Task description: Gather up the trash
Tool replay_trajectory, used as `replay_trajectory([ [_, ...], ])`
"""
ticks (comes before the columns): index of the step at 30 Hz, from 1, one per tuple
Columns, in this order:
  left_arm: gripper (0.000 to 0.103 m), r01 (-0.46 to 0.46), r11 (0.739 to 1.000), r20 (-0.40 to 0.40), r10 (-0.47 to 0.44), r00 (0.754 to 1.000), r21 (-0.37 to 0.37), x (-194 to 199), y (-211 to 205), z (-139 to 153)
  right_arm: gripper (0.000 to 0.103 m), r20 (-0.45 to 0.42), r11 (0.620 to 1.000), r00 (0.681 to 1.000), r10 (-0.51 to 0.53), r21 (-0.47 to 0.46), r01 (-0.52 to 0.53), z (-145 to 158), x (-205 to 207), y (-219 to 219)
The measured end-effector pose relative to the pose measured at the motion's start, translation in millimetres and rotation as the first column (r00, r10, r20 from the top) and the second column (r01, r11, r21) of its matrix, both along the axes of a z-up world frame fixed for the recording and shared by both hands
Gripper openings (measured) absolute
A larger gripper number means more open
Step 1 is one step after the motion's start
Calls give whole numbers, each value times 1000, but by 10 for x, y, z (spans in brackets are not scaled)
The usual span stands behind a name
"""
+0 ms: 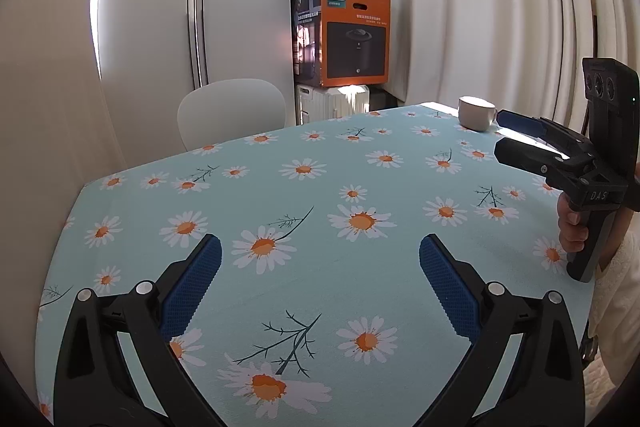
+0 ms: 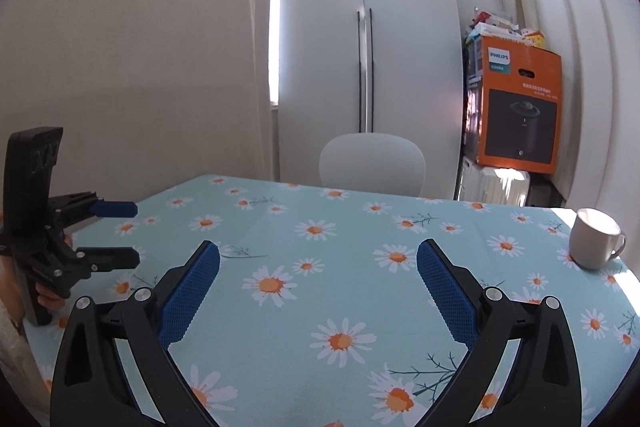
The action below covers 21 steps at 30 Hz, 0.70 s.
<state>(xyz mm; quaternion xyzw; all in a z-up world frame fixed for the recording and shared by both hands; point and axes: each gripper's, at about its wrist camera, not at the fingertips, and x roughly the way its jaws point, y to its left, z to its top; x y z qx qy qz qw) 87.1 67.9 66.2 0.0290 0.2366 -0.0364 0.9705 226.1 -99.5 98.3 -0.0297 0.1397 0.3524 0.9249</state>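
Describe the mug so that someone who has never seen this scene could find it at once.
Find the table with the blue daisy-print cloth. On its far right part, in a patch of sunlight, stands a pale mug, upright, handle pointing right. It is the only dish seen on the cloth, and the right gripper is open, short of it.

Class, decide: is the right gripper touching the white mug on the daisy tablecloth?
Apart. In the right wrist view the right gripper hangs open over bare daisy tablecloth, while the white mug stands far off near the table's right edge.
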Motion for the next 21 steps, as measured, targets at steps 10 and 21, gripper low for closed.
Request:
replay_trajectory([
  [10,97,1,999,5,-1,1000,37,-26,-62,19,95,-5,999,999,40,5,-40,-31,-8,40],
  [21,97,4,1000,-16,-3,1000,29,25,-55,11,95,-6,999,999,38,7,-38,-28,-27,35],
])
